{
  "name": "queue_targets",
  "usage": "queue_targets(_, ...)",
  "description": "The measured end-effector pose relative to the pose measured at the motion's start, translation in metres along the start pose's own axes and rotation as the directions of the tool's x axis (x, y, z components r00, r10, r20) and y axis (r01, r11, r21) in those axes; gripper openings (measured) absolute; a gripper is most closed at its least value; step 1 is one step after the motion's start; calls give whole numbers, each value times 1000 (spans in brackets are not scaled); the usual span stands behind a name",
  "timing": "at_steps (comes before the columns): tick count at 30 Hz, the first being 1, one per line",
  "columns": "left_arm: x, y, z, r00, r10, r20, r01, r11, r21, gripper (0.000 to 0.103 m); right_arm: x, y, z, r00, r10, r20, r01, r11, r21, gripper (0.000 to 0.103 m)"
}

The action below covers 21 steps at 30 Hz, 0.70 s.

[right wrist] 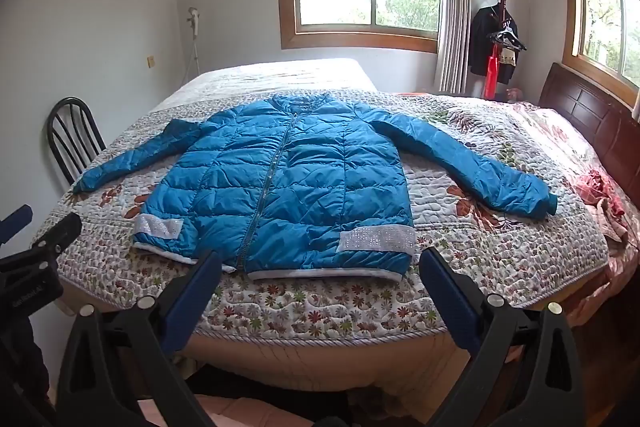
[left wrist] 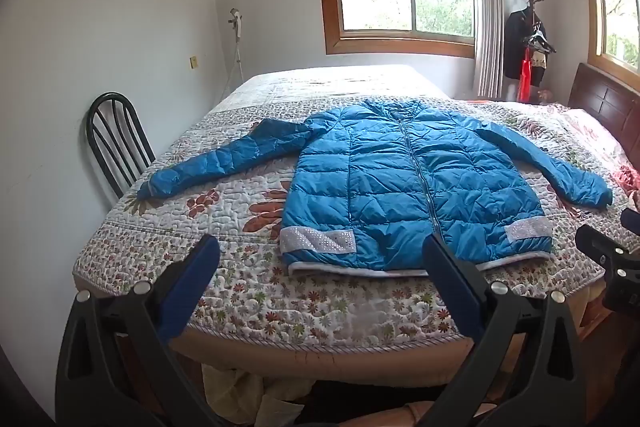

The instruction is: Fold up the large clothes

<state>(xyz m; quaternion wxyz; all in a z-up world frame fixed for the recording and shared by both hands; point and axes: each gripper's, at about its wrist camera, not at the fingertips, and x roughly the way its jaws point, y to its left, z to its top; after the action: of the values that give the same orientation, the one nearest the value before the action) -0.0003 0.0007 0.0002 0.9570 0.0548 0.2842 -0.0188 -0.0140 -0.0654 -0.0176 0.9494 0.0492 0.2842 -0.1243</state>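
Blue puffer jacket (left wrist: 404, 183) lies flat and zipped on the bed (left wrist: 248, 311), hem toward the near edge, sleeves spread to both sides. Going left to right: the left sleeve (left wrist: 216, 163) reaches toward the bed's edge by a chair (left wrist: 116, 143); the left tongs (left wrist: 320, 251) and right tongs (right wrist: 320, 263) hang short of the hem, both spread wide and empty. Slick, puffy fabric could slide from a shallow pinch, and trapped air may spring a fold open.
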Motion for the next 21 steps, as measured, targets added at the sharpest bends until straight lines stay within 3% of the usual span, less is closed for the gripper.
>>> queue_targets(21, 4, 4, 0, 1000, 4, -13, -4, 1000, 2, 100, 3, 0, 0, 1000, 0, 0, 0, 1000, 0, 99)
